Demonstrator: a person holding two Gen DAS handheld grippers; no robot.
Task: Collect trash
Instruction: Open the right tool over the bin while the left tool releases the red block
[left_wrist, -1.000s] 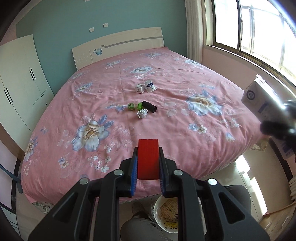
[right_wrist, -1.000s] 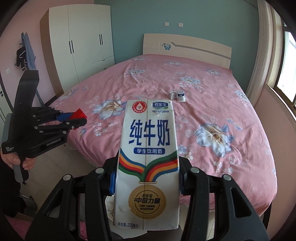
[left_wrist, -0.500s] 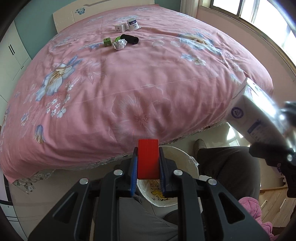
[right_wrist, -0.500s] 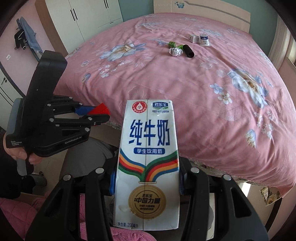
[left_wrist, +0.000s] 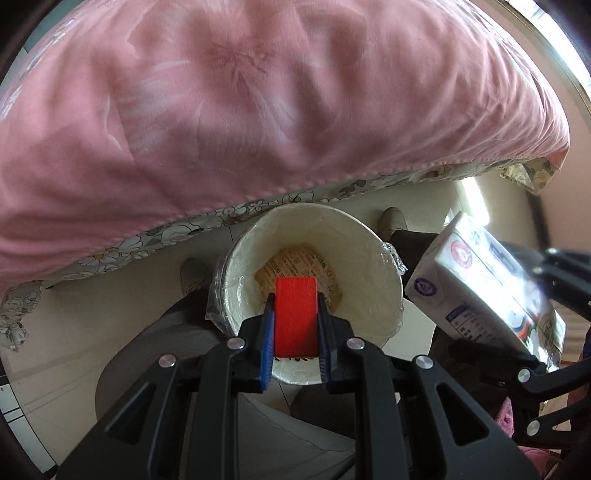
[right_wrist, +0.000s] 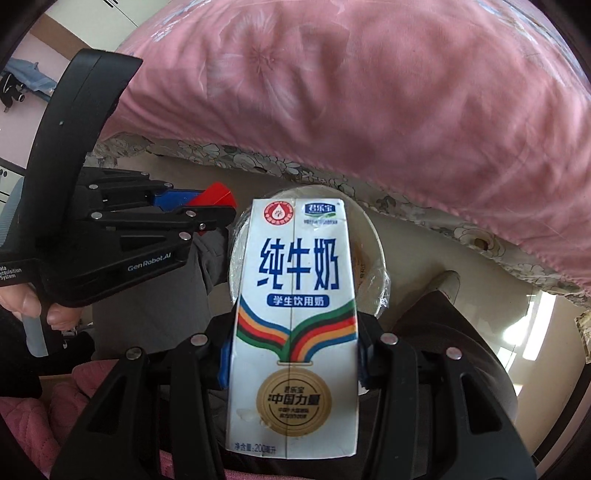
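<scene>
Mid-task: left gripper (left_wrist: 295, 325) clamped on red block (left_wrist: 296, 314) right over lined bin (left_wrist: 369, 258), right gripper (right_wrist: 291, 365) clamped on milk carton (right_wrist: 293, 325) just beside/above bin rim, neither dropped yet, w/ brown wrapper (left_wrist: 295, 262) already inside.

one milk carton (right_wrist: 293, 325), one red block (left_wrist: 296, 317) — one bin (left_wrist: 373, 258)

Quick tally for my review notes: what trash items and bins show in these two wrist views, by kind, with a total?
Red blocks: 1, the red block clamped in the left gripper.
Milk cartons: 1, the milk carton clamped in the right gripper.
Flat wrappers: 1, the printed wrapper lying inside the bin.
Bins: 1, the white lined bin.
Total: 4.
</scene>
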